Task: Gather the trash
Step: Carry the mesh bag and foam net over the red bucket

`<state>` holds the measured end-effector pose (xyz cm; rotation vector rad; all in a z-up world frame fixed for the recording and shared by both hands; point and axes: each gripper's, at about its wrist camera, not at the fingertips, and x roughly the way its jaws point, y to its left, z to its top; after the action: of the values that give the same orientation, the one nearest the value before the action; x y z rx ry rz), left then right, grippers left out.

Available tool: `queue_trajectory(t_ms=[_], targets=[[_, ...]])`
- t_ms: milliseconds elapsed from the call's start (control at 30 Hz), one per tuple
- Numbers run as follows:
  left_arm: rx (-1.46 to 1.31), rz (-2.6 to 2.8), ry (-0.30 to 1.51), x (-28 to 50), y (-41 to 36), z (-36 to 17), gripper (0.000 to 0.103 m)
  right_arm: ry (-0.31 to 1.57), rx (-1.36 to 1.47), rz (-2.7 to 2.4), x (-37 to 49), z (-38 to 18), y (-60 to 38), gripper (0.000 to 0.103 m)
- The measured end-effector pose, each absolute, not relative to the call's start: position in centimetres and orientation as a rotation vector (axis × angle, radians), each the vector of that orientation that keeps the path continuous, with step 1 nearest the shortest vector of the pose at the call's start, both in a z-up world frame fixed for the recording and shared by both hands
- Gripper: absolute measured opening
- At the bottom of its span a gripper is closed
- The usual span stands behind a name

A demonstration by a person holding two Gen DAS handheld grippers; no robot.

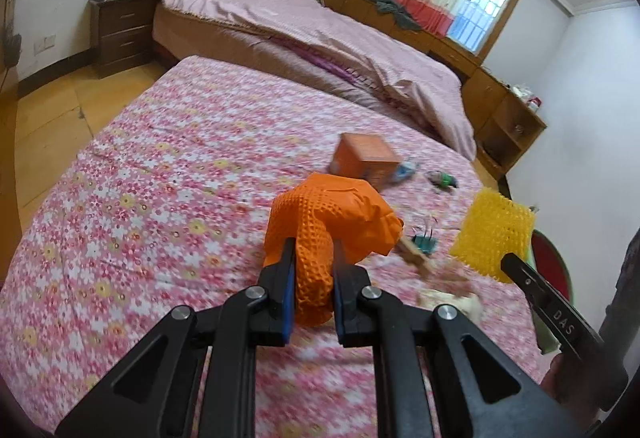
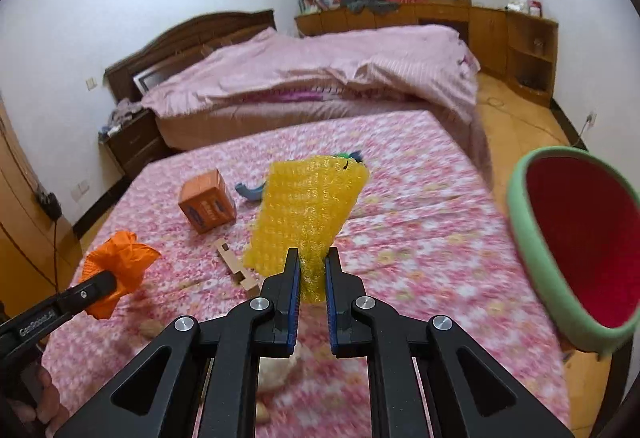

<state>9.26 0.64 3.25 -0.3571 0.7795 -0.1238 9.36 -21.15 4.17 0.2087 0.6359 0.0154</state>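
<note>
Right claw (image 2: 312,270) is clenched on a yellow foam net (image 2: 304,209), lifted off the floral bed (image 2: 420,230); left claw (image 1: 314,258) grips an orange foam net (image 1: 332,230) the same way. My red bin with its green rim (image 2: 532,238) sits to the right, nearer the right claw, mouth tilted toward me. I'd swing the yellow one rightward first. Farther out on the bed lie a wooden piece (image 2: 236,266), an orange box (image 2: 206,205) and small wrappers (image 1: 404,171).
</note>
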Motion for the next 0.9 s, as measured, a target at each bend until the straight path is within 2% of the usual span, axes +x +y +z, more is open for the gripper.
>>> queue_trajectory(t_ms=[467,900], targets=[[-0.293,-0.253,0.712,4.7,-4.1,7.9,0.014,0.523,0.288,-0.068,1.9,7.6,-26.0,0.011],[-0.228,-0.425,0.732,3.9,-11.7,9.7,0.014,0.481,0.357,-0.184,-2.2,8.1,-31.5,0.011]])
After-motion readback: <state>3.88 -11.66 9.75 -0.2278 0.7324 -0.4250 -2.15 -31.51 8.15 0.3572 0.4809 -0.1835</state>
